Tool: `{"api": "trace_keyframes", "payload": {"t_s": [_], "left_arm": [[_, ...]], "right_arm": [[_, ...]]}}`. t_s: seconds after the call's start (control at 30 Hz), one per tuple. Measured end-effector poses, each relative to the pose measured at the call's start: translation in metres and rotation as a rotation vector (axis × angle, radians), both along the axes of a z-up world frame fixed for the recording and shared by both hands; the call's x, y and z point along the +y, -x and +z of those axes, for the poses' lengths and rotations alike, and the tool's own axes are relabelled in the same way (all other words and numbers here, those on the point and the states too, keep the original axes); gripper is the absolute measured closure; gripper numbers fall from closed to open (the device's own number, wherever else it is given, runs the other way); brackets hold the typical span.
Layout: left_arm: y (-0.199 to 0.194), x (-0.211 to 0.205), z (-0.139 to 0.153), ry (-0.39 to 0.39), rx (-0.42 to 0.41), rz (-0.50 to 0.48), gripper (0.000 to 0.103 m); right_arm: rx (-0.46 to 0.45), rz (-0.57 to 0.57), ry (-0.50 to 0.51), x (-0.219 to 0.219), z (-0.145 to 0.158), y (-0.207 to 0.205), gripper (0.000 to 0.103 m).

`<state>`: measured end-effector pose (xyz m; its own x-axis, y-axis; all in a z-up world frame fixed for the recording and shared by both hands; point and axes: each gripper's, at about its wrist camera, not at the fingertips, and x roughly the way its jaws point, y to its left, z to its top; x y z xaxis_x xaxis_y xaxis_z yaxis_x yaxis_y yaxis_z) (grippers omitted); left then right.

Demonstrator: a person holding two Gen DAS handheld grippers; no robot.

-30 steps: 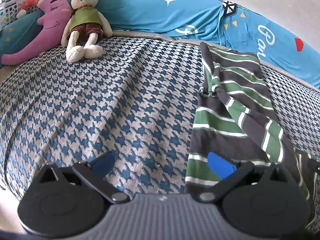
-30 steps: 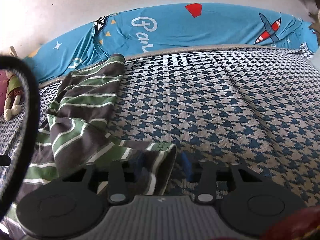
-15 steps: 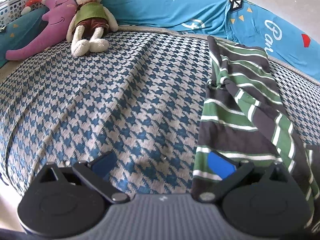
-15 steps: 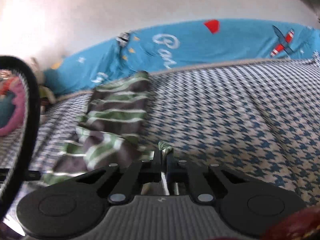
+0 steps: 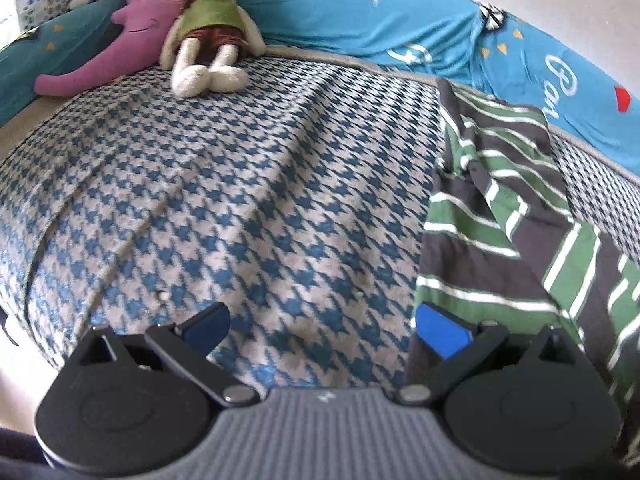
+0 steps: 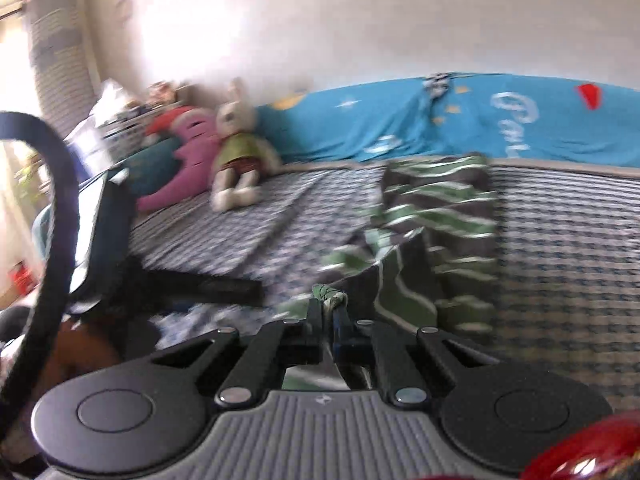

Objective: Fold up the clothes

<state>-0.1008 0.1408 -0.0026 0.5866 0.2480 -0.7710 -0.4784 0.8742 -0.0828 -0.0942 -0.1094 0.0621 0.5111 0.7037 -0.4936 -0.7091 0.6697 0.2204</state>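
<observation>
A grey shirt with green and white stripes (image 5: 492, 216) lies on the blue-and-white houndstooth bedspread (image 5: 224, 208), stretching from the near right up to the blue bolster. My left gripper (image 5: 320, 328) stands open just above the spread; its right blue pad (image 5: 438, 330) hovers over the shirt's near left edge, its left pad over bare spread. In the blurred right wrist view my right gripper (image 6: 327, 320) is shut on a bunched corner of the striped shirt (image 6: 436, 216), lifted off the bed, with the cloth trailing back from it.
A blue bolster with white lettering (image 5: 460, 36) runs along the wall behind the bed. A plush rabbit (image 5: 210, 28) and a purple moon cushion (image 5: 120, 40) sit at the far left. A black cable loop (image 6: 56, 208) and a dark device hang at the right wrist view's left.
My right gripper closed on the shirt's corner, lifted it and swung left, so the toys came into its view. The left gripper crept slightly forward and stayed open.
</observation>
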Motion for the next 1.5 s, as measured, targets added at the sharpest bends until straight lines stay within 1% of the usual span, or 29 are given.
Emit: {"api": "trace_keyframes", "payload": {"t_s": [0.13, 0.23, 0.43, 0.6, 0.77, 0.97, 1.0, 1.07, 1.17, 1.2, 1.23, 1.3, 1.5], "left_arm": [[0.013, 0.012, 0.008, -0.006, -0.032, 0.057, 0.0], [0.019, 0.019, 0.012, -0.013, -0.046, 0.096, 0.0], [0.024, 0.027, 0.013, -0.002, -0.044, 0.111, 0.0], [0.021, 0.024, 0.013, 0.013, -0.044, 0.099, 0.0], [0.017, 0.017, 0.011, 0.024, -0.04, 0.075, 0.0], [0.011, 0.003, 0.008, 0.017, -0.035, 0.029, 0.0], [0.011, 0.0, 0.008, 0.014, -0.033, 0.022, 0.0], [0.009, -0.003, 0.006, 0.011, -0.029, 0.012, 0.0], [0.008, -0.007, 0.004, 0.012, -0.023, -0.002, 0.0], [0.008, -0.007, 0.004, 0.01, -0.021, -0.004, 0.0], [0.008, -0.008, 0.004, 0.008, -0.019, -0.006, 0.0], [0.008, -0.009, 0.004, 0.008, -0.02, -0.008, 0.0], [0.009, -0.013, 0.003, 0.013, -0.014, -0.02, 0.0]], "right_arm": [[0.01, 0.096, 0.03, 0.027, -0.011, 0.021, 0.096], [0.023, 0.148, 0.073, 0.044, -0.023, 0.034, 0.096], [0.037, 0.195, 0.132, 0.06, -0.044, 0.045, 0.095], [0.037, 0.202, 0.154, 0.06, -0.05, 0.046, 0.095], [0.071, 0.209, 0.186, 0.06, -0.063, 0.042, 0.095], [0.102, 0.212, 0.172, 0.06, -0.067, 0.035, 0.095], [0.103, 0.211, 0.171, 0.061, -0.068, 0.035, 0.093], [0.104, 0.242, 0.167, 0.063, -0.068, 0.038, 0.09], [0.122, 0.311, 0.159, 0.063, -0.066, 0.043, 0.089], [0.11, 0.317, 0.167, 0.062, -0.065, 0.045, 0.089], [0.092, 0.317, 0.176, 0.061, -0.063, 0.047, 0.089], [0.089, 0.296, 0.178, 0.053, -0.06, 0.047, 0.089], [0.096, 0.139, 0.159, 0.016, -0.048, 0.041, 0.089]]}}
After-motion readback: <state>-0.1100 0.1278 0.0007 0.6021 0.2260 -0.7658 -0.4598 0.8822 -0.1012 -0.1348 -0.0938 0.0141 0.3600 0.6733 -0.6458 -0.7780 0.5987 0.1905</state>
